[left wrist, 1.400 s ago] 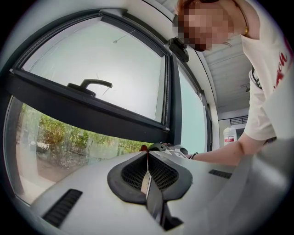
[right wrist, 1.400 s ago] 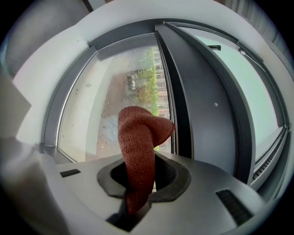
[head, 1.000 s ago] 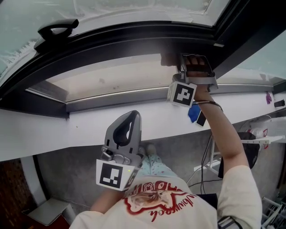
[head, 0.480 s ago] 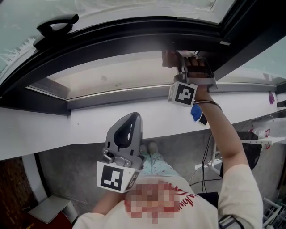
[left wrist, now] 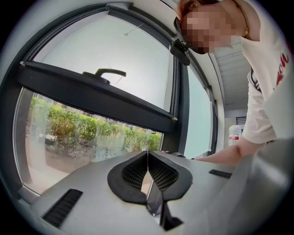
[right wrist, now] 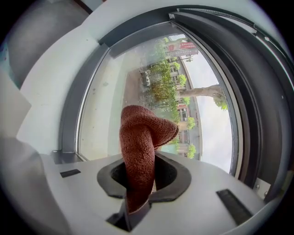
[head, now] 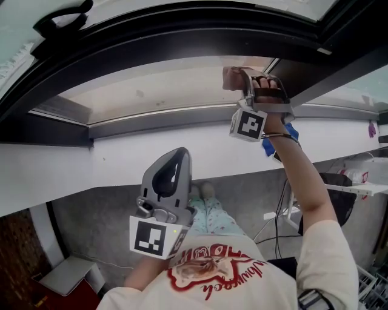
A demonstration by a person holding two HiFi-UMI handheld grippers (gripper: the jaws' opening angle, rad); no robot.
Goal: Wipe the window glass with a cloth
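My right gripper [head: 242, 75] is raised to the lower window pane [head: 157, 91] and is shut on a reddish-brown cloth [right wrist: 140, 137]. The cloth's folded end [head: 231, 77] sticks out past the jaws, close to the glass [right wrist: 151, 92]; whether it touches I cannot tell. My left gripper [head: 173, 162] hangs low in front of the person's body, well below the sill, jaws shut and empty [left wrist: 148, 158]. It points toward the window from a distance.
A dark window frame bar [head: 182, 36] with a black handle [head: 57, 18] runs above the lower pane. The white sill [head: 121, 160] lies below the glass. A vertical mullion [left wrist: 181, 110] splits the panes. Cables and furniture [head: 357, 181] stand on the floor at right.
The right gripper with the cloth has slid slightly down and left along the lower pane. The head view has tilted a bit. The left gripper stays where it was.
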